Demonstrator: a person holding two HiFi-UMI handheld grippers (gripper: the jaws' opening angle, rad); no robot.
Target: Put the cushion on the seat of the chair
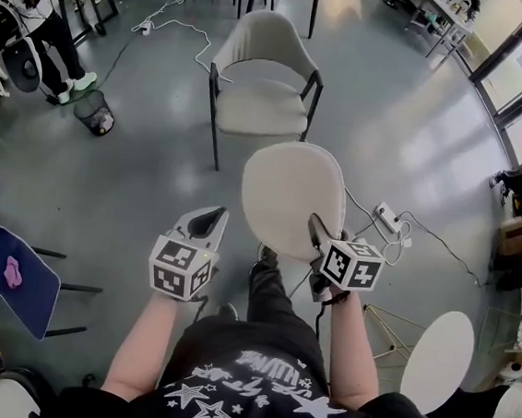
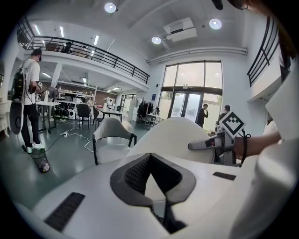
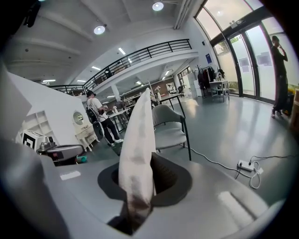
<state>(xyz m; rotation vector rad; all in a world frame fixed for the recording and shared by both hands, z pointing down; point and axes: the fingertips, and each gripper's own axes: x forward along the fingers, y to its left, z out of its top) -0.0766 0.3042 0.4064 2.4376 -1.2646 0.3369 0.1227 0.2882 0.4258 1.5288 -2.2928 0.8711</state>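
- I am carrying the cushion (image 1: pixel 292 197) toward the chair (image 1: pixel 271 45). Its seat (image 1: pixel 260 109) is bare and lies ahead of me, well apart from the cushion.
- To do this step well, I judge I should bring the cushion right over the seat and tip it from on-edge to flat. I should then lower it until it rests on the seat before I let go. Releasing early would likely leave it skewed or propped against the backrest.
- The grip is on one rim only, so the cushion may swing. I would move steadily and bring the free gripper under the far edge if it sags.
- The right gripper (image 1: pixel 319 233) has its jaws clamped on the cushion's lower right rim. In the right gripper view the cushion stands on edge between them and rises up and away from the jaws.
- The left gripper (image 1: pixel 206 221) has its jaws closed together with nothing between them. It hangs just beside the cushion's lower left edge — apart from it, as far as I can tell.
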